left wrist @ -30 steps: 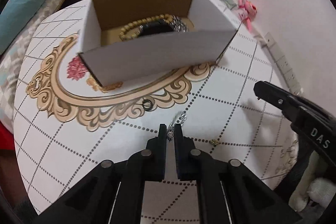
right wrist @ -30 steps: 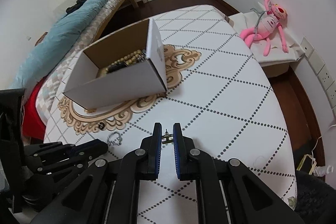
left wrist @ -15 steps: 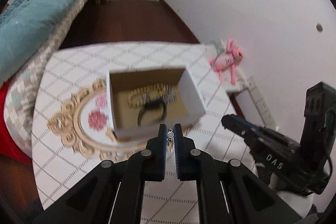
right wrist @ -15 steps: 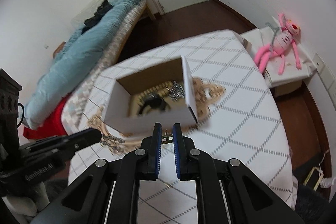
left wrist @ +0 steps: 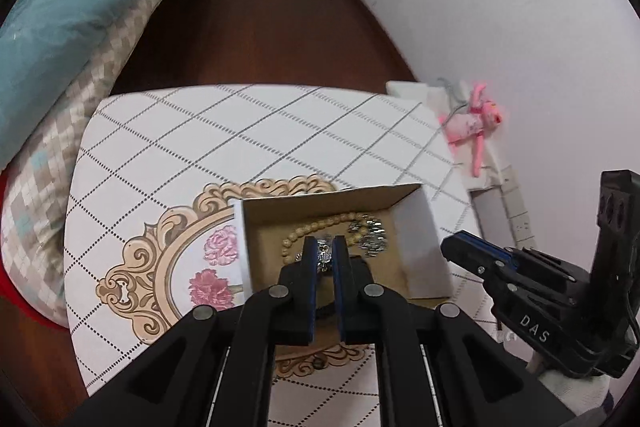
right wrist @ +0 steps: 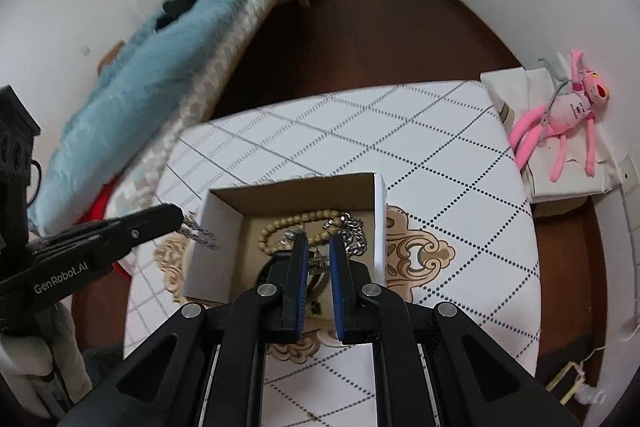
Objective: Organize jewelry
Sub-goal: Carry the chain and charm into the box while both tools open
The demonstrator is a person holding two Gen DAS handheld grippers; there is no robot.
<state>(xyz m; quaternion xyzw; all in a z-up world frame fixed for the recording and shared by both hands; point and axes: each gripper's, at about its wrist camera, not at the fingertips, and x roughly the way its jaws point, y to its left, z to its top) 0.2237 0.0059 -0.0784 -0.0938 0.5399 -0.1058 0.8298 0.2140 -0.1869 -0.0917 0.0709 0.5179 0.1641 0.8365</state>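
Bedside, over the patterned tabletop [left wrist: 168, 147], both grippers hung above the open cardboard box [right wrist: 378, 227], left gripper [left wrist: 325, 255] pinching a small silver charm [left wrist: 325, 255], right gripper [right wrist: 318, 259] clamping a gold pendant [right wrist: 319, 267].

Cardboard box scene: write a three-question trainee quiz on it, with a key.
1. True or false: the cardboard box is empty.
2. What does the left gripper carry between its jaws?
A. a small silver piece of jewelry
B. a pink toy
C. nothing
3. Name the toy lying on the white stand beyond the table.

Key:
1. False. A beaded bracelet and a silver chain lie inside it.
2. A. The silver piece is pinched at the tips; the right gripper likewise pinches a small gold-coloured piece.
3. A pink plush toy.
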